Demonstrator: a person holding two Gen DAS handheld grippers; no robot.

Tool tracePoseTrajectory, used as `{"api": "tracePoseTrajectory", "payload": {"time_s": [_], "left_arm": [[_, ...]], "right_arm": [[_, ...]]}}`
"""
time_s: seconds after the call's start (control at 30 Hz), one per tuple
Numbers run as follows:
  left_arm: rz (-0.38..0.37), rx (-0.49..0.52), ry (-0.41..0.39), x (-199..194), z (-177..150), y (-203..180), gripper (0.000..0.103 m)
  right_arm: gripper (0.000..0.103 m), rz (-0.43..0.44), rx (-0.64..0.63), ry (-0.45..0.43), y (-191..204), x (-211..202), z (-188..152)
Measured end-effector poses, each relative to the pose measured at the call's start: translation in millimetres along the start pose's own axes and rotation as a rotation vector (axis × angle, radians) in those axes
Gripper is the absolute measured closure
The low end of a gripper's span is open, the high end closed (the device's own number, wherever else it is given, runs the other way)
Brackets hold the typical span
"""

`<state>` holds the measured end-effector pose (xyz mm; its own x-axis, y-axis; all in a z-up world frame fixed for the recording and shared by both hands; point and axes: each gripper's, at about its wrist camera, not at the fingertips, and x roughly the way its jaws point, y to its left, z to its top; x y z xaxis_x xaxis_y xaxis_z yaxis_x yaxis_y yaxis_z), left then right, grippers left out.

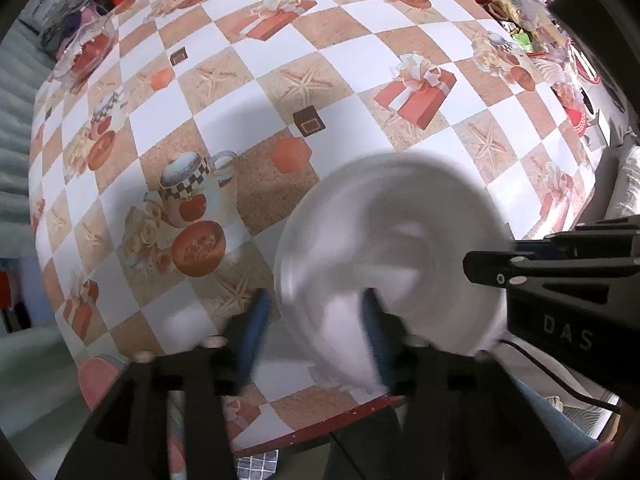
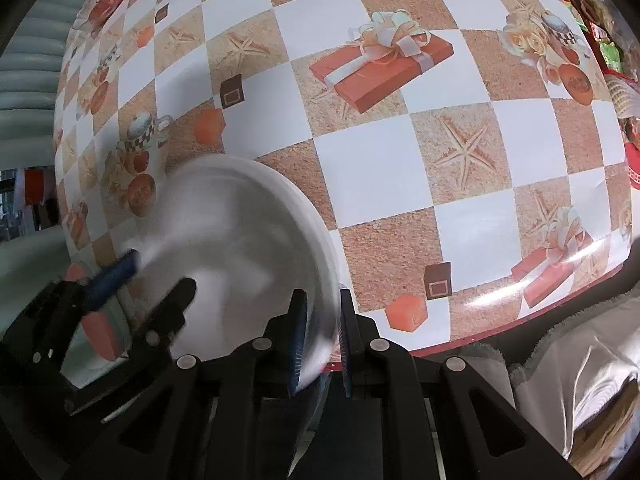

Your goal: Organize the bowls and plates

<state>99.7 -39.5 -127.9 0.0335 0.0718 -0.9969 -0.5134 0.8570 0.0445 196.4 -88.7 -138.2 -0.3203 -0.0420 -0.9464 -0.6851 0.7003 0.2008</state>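
A white plate (image 1: 384, 248) lies near the table's front edge, blurred in both views. My left gripper (image 1: 316, 334) stands open, its blue pads on either side of the plate's left rim; a gap shows between the outer pad and the rim. My right gripper (image 2: 322, 340) is shut on the opposite rim of the white plate (image 2: 240, 248), with the rim pinched between its two pads. The right gripper's black finger (image 1: 492, 270) reaches over the plate in the left wrist view. In the right wrist view the left gripper (image 2: 154, 280) shows at the plate's far side.
The table (image 1: 248, 80) carries a checkered cloth with gift-box and starfish prints; its red-trimmed front edge (image 2: 520, 320) runs close below the plate. Packets and wrappers (image 1: 528, 20) crowd the far right. A glass container (image 1: 88, 52) sits at the far left. Pale fabric (image 2: 580, 360) lies beside the table.
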Motion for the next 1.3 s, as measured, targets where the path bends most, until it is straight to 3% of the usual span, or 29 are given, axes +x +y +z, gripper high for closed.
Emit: {"api": "tracePoseTrajectory", "payload": {"time_s": [0.13,0.2,0.27,0.37,0.4,0.43,0.67,0.83,1.3], "left_arm": [[-0.005,-0.006,-0.056,-14.5,0.6,1.8,0.026],[-0.014,-0.020,-0.082,-22.5,0.8,6.1,0.023],[0.002,-0.043,-0.090,-28.0,1.4,15.4,0.022],[-0.026,-0.091,-0.079,-28.6,-4.8,31.0,0.021],[-0.027,-0.103,-0.075,-27.3,-6.1,35.6,0.021],[-0.027,-0.115,-0.068,-25.4,-7.7,38.1,0.021],[-0.019,-0.175,-0.022,-17.7,-21.2,53.0,0.021],[-0.014,-0.165,-0.025,-18.4,-23.1,50.8,0.021],[-0.013,-0.144,-0.006,-14.2,-24.8,45.2,0.021]], "right_arm": [[0.083,-0.003,-0.006,-0.007,-0.2,-3.6,0.8],[0.029,0.006,0.003,-0.013,-2.7,-6.8,1.5],[0.014,-0.014,0.013,-0.037,-7.0,-11.8,1.8],[0.013,0.017,0.041,-0.052,-14.7,-17.7,0.9],[0.002,0.013,0.049,-0.055,-16.8,-19.6,0.5],[0.000,0.010,0.056,-0.058,-19.4,-20.8,-0.5],[0.000,-0.018,0.077,-0.095,-25.5,-25.3,-12.5],[0.000,-0.058,0.077,-0.106,-25.5,-24.8,-22.0],[0.000,-0.058,0.096,-0.081,-32.9,-20.5,-30.0]]}}
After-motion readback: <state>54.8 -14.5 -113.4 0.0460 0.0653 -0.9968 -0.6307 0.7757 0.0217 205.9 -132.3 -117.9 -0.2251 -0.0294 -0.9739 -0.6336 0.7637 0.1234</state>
